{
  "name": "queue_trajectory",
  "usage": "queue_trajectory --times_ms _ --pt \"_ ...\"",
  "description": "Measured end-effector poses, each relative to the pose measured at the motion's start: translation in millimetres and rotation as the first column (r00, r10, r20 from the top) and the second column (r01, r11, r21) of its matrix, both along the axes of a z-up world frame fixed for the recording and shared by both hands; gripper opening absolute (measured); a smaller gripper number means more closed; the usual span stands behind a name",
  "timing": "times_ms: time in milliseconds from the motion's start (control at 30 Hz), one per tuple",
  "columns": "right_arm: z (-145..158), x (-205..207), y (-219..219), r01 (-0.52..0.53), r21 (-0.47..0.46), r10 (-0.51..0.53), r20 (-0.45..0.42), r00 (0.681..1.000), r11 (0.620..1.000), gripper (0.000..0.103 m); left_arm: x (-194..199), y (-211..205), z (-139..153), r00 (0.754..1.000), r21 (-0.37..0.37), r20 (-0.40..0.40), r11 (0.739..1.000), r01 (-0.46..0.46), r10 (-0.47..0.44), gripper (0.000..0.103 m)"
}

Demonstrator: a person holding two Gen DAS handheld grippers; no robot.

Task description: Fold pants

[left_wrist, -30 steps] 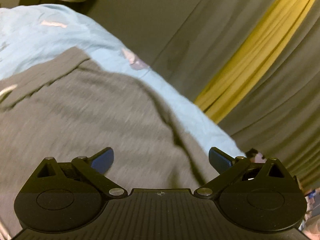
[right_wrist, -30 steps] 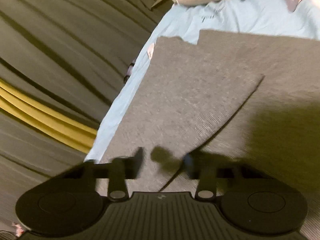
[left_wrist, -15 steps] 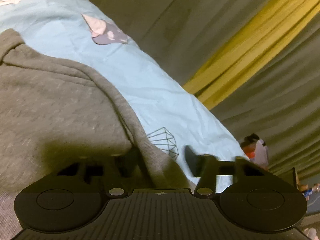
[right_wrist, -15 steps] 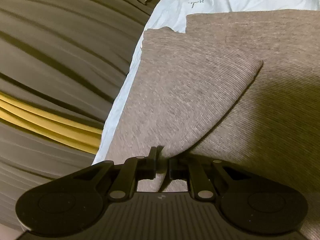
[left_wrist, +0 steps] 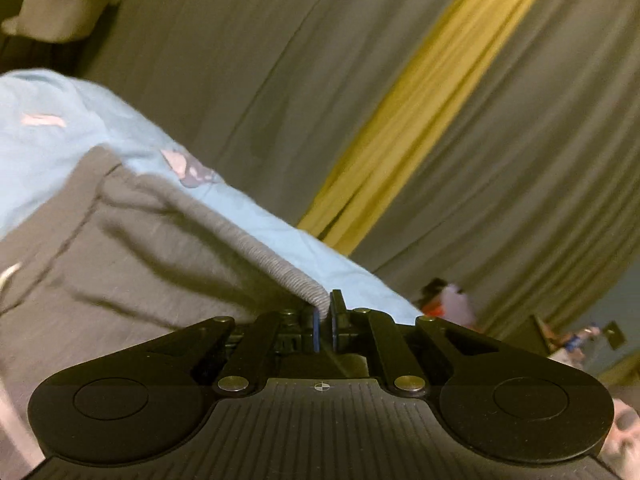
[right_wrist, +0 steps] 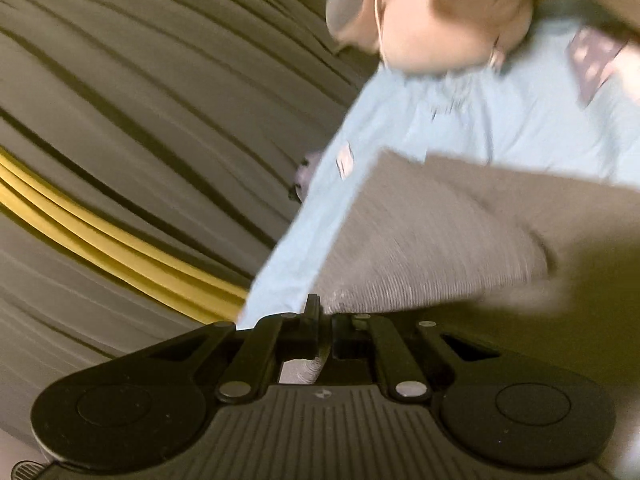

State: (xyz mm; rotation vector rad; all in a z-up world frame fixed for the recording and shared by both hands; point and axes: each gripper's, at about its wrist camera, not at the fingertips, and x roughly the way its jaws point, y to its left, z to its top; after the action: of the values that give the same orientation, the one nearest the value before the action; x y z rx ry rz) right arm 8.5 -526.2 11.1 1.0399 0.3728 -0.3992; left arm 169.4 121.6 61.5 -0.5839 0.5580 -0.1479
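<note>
Grey knit pants (left_wrist: 120,248) lie on a light blue sheet (left_wrist: 60,120). In the left wrist view my left gripper (left_wrist: 325,322) is shut on the ribbed edge of the pants (left_wrist: 288,280), which rises off the sheet into the blue pads. In the right wrist view my right gripper (right_wrist: 325,330) is shut on another edge of the grey pants (right_wrist: 432,232); a strip of fabric shows pinched between its fingers. The cloth slopes up from the sheet (right_wrist: 500,120) to the jaws. Both views are blurred.
Grey curtains (left_wrist: 280,80) with a yellow band (left_wrist: 420,112) hang beyond the bed edge. A pale pillow (right_wrist: 440,28) with a thin cord lies at the far end of the sheet. Small toys (left_wrist: 444,300) sit on the floor past the bed.
My left gripper went from wide open over the pants to shut on their ribbed edge and has lifted it. My right gripper closed fully on the fabric and rose with it.
</note>
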Motion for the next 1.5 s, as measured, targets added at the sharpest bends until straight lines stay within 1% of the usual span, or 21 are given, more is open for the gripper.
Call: queue_trajectory --times_ms 67,200,300,400,433,467,533,633,700,800,900,933,967,1033,1100,1167,1233,1333,1400,1433,1500 --pt "5.8 -28.2 -4.4 0.007 0.009 -0.007 -0.008 1.0 1.0 0.005 -46.9 7.3 -4.8 1.0 -0.056 -0.024 0.998 -0.015 0.014 0.007" --pt "-4.9 -76.5 -12.4 0.026 0.01 -0.025 -0.091 0.996 1.0 0.005 -117.6 12.9 -45.9 0.983 -0.132 -0.169 0.986 -0.099 0.076 0.007" --pt "-23.2 -82.8 -15.3 0.067 0.022 -0.062 -0.172 0.983 0.997 0.005 -137.8 14.6 -77.5 0.951 -0.157 -0.29 0.975 -0.16 0.109 0.007" --pt "-39.0 -83.7 -18.7 0.088 0.038 -0.076 -0.242 0.967 0.995 0.008 -139.3 23.5 -84.6 0.93 -0.155 -0.335 0.965 -0.211 0.149 0.015" --pt "-43.0 -85.7 -19.1 0.085 0.047 -0.07 -0.253 0.965 0.995 0.01 -140.2 28.7 -79.5 0.929 -0.148 -0.32 0.958 -0.244 0.188 0.032" --pt "-44.7 -83.7 -18.4 0.08 0.054 -0.064 -0.254 0.965 0.995 0.01 -139.5 34.5 -73.7 0.929 -0.13 -0.297 0.954 -0.271 0.223 0.063" --pt "-51.4 -87.3 -18.5 0.067 0.084 -0.045 -0.244 0.969 0.994 0.016 -138.1 44.3 -60.4 0.915 -0.075 -0.246 0.935 -0.346 0.32 0.086" --pt "-58.5 -87.9 -16.6 0.06 0.11 -0.036 -0.21 0.977 0.992 0.029 -124.4 56.4 -45.4 0.91 0.016 -0.163 0.923 -0.384 0.381 0.096" --pt "-60.4 -88.7 -15.9 0.054 0.11 -0.031 -0.2 0.979 0.992 0.029 -107.5 60.0 -43.7 0.899 0.055 -0.182 0.917 -0.396 0.399 0.096" --pt "-58.8 -84.0 -13.8 0.046 0.101 -0.025 -0.199 0.98 0.994 0.029 -84.1 68.9 -41.5 0.883 0.044 -0.228 0.91 -0.411 0.41 0.095" --pt "-57.8 -78.1 -11.8 0.033 0.075 -0.017 -0.213 0.977 0.997 0.029 -55.3 68.1 -41.7 0.893 0.105 -0.216 0.918 -0.382 0.396 0.091" --pt "-57.2 -75.4 -10.6 0.03 0.066 -0.015 -0.218 0.976 0.997 0.029 -49.2 67.6 -42.4 0.891 0.139 -0.22 0.917 -0.374 0.397 0.07" --pt "-56.3 -73.1 -9.7 0.024 0.055 -0.012 -0.222 0.975 0.998 0.029 -40.5 69.2 -42.7 0.891 0.159 -0.244 0.922 -0.354 0.384 0.042" --pt "-54.6 -68.3 -8.3 0.018 0.035 -0.01 -0.238 0.971 0.999 0.026 -25.9 77.2 -50.4 0.897 0.114 -0.299 0.945 -0.306 0.326 0.013" --pt "-54.1 -63.9 -7.1 0.026 0.019 -0.02 -0.256 0.967 0.999 0.019 -37.0 81.3 -39.3 0.914 0.082 -0.234 0.944 -0.321 0.331 0.011" --pt "-56.0 -66.3 -8.7 0.04 0.029 -0.031 -0.257 0.966 0.999 0.015 -66.2 83.4 -20.2 0.947 0.074 -0.008 0.945 -0.319 0.321 0.011" --pt "-59.1 -69.9 -11.2 0.05 0.045 -0.037 -0.249 0.968 0.998 0.014 -94.7 93.4 -18.8 0.944 0.03 0.108 0.948 -0.317 0.312 0.011" --pt "-61.8 -72.8 -12.2 0.053 0.053 -0.038 -0.246 0.969 0.997 0.013 -112.7 113.3 -52.0 0.929 0.083 -0.013 0.926 -0.368 0.37 0.02" --pt "-61.5 -72.3 -11.7 0.053 0.053 -0.038 -0.249 0.968 0.997 0.013 -115.5 125.6 -87.0 0.882 0.17 -0.187 0.899 -0.404 0.432 0.035" --pt "-61.7 -72.2 -11.8 0.054 0.055 -0.038 -0.253 0.967 0.997 0.013 -118.0 132.8 -102.4 0.851 0.173 -0.265 0.891 -0.42 0.453 0.036" --pt "-61.7 -73.4 -12.0 0.057 0.062 -0.039 -0.255 0.966 0.996 0.013 -136.6 141.4 -109.1 0.861 0.052 -0.214 0.886 -0.462 0.461 0.04"
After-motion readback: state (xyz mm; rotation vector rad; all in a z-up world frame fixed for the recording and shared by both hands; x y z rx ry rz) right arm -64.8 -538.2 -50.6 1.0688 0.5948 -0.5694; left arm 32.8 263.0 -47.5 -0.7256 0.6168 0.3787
